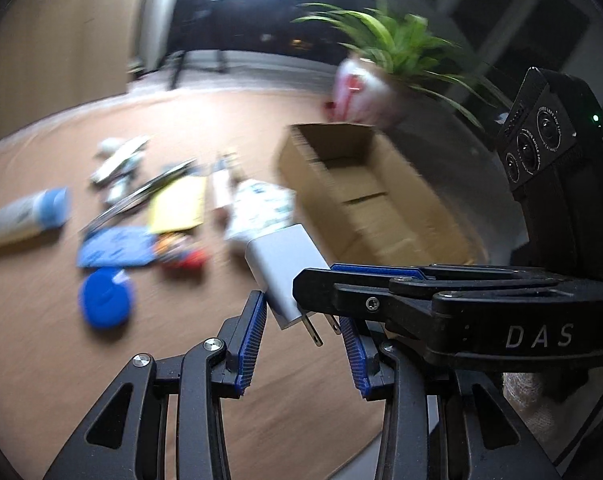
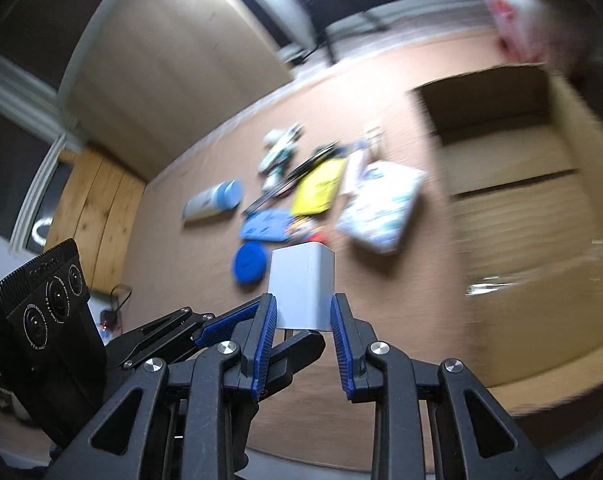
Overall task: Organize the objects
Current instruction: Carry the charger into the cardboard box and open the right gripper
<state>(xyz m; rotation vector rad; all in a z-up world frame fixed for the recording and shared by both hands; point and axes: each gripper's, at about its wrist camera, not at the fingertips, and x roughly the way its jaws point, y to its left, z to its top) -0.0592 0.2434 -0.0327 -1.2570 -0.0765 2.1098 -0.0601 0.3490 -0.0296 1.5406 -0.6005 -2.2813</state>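
**Charger carried toward the box by two claws**

A white wall charger (image 2: 301,286) is pinched between both claws above the table (image 1: 41,340), short of the open cardboard box (image 1: 365,196). The right claw (image 2: 303,312) clamps its sides; the left claw (image 1: 301,316) closes around its pronged end. Risk: the doubled grip may twist it loose, dropping it before the box.

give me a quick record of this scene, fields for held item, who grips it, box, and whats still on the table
held item: white wall charger, prongs toward the tools
left tool: pads on either side of the charger's prong end
right tool: pads shut on the charger body
cardboard box: open, looks empty, beside the clutter
on table: blue round lid, lotion tube, yellow packet, blue pouch
sharpness: background blurred
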